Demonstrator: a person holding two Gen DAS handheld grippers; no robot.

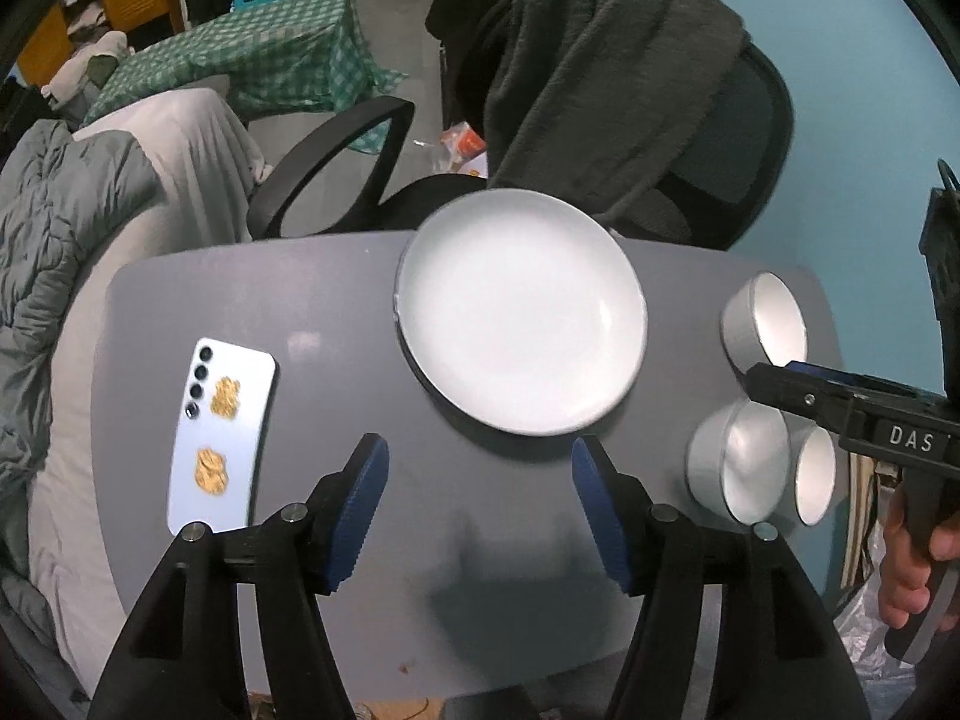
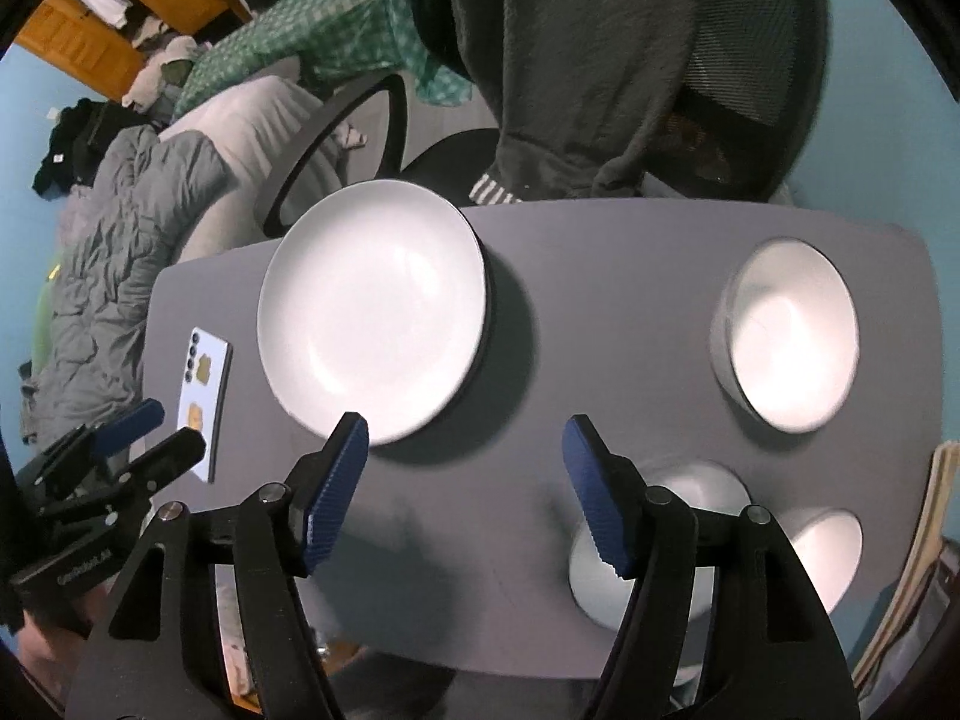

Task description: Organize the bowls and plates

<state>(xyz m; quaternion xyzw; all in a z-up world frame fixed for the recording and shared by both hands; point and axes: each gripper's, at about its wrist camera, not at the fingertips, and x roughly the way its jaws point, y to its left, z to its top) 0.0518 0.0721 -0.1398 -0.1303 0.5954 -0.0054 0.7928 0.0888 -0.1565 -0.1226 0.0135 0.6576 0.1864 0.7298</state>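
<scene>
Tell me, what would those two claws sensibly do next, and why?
Probably the right gripper should drop toward the far bowl to bring it beside the two near bowls. Both it and the left gripper are open and empty, the plate lies alone, and that bowl stands apart.

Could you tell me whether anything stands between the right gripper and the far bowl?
Nothing visible does. The right gripper hangs open above bare table, and the far bowl stands alone beyond it. The plate lies off to the left, and the two near bowls sit below the right finger.
</scene>
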